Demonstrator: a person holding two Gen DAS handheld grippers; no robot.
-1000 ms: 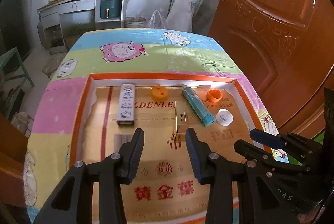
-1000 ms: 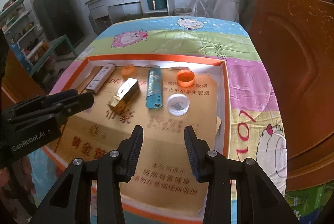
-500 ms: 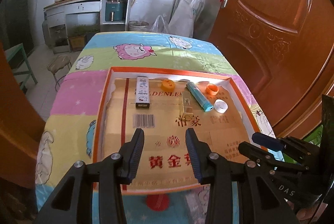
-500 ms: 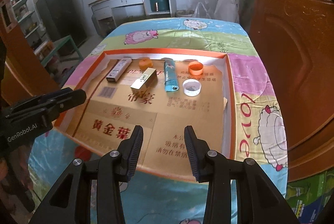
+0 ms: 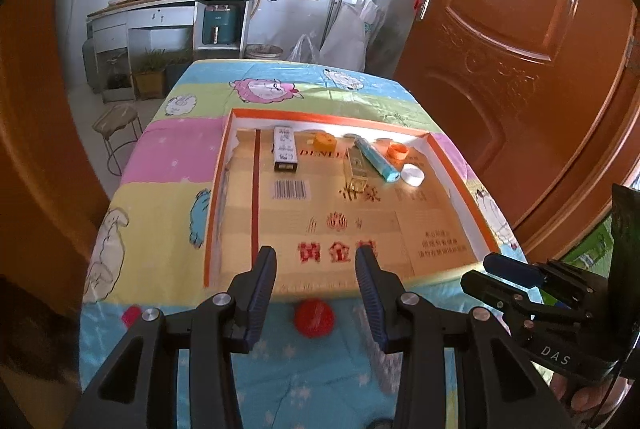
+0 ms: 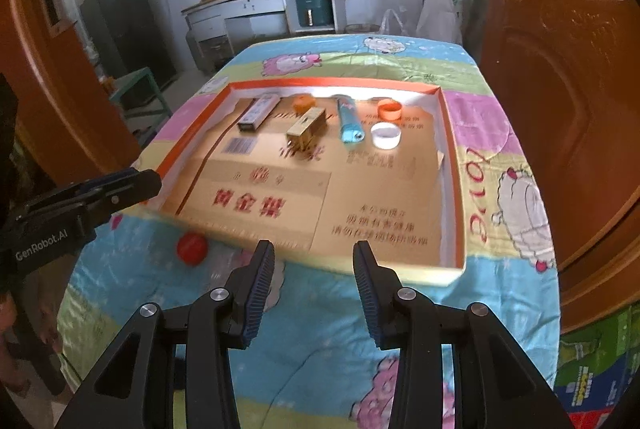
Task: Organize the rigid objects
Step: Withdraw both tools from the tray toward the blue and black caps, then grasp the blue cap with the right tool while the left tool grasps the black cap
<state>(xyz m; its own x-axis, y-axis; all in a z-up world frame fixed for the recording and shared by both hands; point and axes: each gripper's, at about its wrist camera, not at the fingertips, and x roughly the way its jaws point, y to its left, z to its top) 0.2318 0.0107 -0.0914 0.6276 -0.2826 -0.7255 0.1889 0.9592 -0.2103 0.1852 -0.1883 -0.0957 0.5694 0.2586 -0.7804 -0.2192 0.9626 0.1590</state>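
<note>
Two empty tools above the bench's near edge

The left tool (image 5: 316, 271) and right tool (image 6: 313, 267) stand part open, holding nothing. A red cap (image 5: 314, 318) lies near that edge; beyond, the orange-rimmed tray (image 6: 451, 165) holds two boxes, a blue tube (image 6: 349, 119) and three caps at its far end.

So the table I'm working over has a pastel patchwork cartoon-sheep tablecloth (image 5: 168, 169) on it. Sitting straight on the cloth is a big shallow orange-rimmed cardboard tray (image 5: 218, 185), out past my left jaws, stretching away from them. A small round red cap (image 5: 314, 317) lies on the cloth just this side of the tray's near edge, between the left jaws; from the right jaws it's off to the left (image 6: 192, 248).
</note>
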